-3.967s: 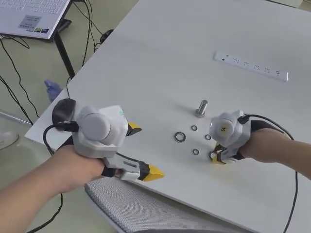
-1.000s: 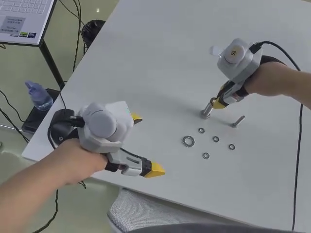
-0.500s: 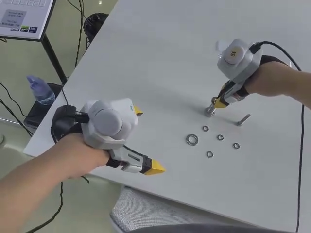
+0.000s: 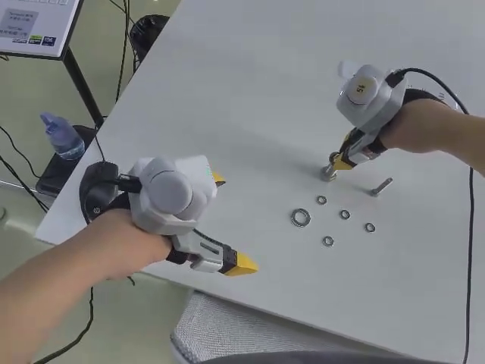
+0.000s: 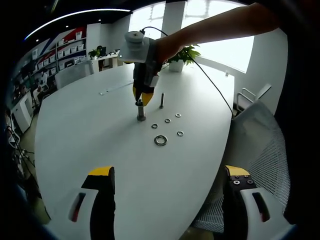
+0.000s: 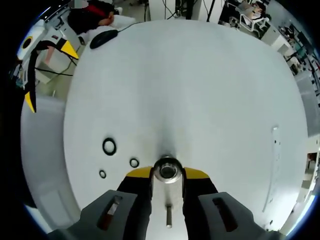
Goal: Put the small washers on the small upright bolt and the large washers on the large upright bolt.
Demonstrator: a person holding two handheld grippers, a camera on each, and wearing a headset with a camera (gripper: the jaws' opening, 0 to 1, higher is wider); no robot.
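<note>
The large bolt [image 4: 328, 174] stands upright on the white table [image 4: 250, 98]. My right gripper [image 4: 339, 161] hovers at its top, shut on a silver washer [image 6: 167, 170] held over the bolt's end. The small bolt [image 4: 381, 186] lies flat just to the right. A large washer [image 4: 300, 218] and several small washers [image 4: 345, 214] lie loose in front of the bolt. My left gripper [image 4: 228, 222] stands open and empty near the table's front edge; in its own view the left gripper [image 5: 167, 172] faces the large bolt [image 5: 141, 113] from a distance.
A grey mesh chair back [image 4: 227, 334] sits below the table's front edge. Off the table's left side are a laptop [image 4: 34, 26] on a stand, a blue bottle [image 4: 61, 136] and cables on the floor. A power strip [image 5: 112, 90] lies far across the table.
Since 4 s ago my right gripper has gone from the loose washers by the table's front up to the large bolt's top. Over the last second it has barely shifted. The left gripper stays put.
</note>
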